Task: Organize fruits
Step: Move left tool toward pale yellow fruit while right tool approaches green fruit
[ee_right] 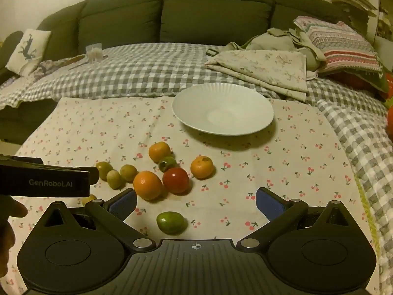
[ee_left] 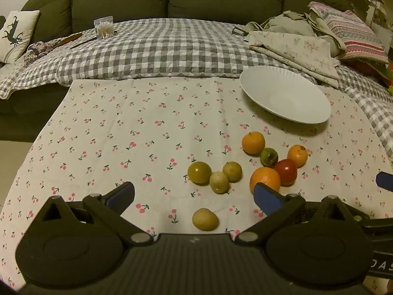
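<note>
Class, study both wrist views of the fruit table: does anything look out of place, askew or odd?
The white plate sits askew, its far rim propped up on the checked quilt. Two fruits lie apart from the cluster: a yellow one and a green one. Nothing is spilled or damaged.

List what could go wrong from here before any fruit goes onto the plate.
1. The fruits are round and lie close together: the red fruit touches a big orange, so closing on one may knock its neighbours rolling across the cloth.
2. The plate is shallow, so fruit dropped in could roll out.
3. Both open claws, left and right, sit side by side near the same cluster and could collide.
</note>
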Action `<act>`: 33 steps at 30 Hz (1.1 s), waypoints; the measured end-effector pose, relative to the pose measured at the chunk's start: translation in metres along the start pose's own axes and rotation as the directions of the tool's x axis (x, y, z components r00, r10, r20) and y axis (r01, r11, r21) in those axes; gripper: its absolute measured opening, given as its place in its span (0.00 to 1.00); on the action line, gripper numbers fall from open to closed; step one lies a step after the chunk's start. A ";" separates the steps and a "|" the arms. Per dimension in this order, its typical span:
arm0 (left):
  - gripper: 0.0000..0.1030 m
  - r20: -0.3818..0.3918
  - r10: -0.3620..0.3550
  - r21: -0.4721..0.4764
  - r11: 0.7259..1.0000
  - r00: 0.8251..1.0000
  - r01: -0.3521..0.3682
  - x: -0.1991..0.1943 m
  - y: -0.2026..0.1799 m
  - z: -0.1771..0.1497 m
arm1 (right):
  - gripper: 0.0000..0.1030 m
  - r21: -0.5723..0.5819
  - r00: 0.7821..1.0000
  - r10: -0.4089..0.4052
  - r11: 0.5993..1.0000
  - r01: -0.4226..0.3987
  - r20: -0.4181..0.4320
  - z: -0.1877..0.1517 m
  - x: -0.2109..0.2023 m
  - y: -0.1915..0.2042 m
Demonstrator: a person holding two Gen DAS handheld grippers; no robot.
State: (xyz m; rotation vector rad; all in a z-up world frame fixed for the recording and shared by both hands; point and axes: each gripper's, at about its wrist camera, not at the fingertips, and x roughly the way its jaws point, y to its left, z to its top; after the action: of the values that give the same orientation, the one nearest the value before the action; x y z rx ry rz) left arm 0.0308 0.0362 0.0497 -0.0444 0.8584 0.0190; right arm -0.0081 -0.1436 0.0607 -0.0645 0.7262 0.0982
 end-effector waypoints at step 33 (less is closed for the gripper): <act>0.84 -0.098 -0.036 0.023 0.999 0.995 0.038 0.022 0.002 -0.027 | 0.79 -0.003 0.983 0.161 0.987 -0.162 -0.090 -0.025 0.030 0.000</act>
State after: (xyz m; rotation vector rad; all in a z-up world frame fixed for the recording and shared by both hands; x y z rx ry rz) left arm 0.0246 0.0372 0.0153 -0.0377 0.9557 -0.0289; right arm -0.0022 -0.1440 0.0215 -0.0195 0.8198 0.2555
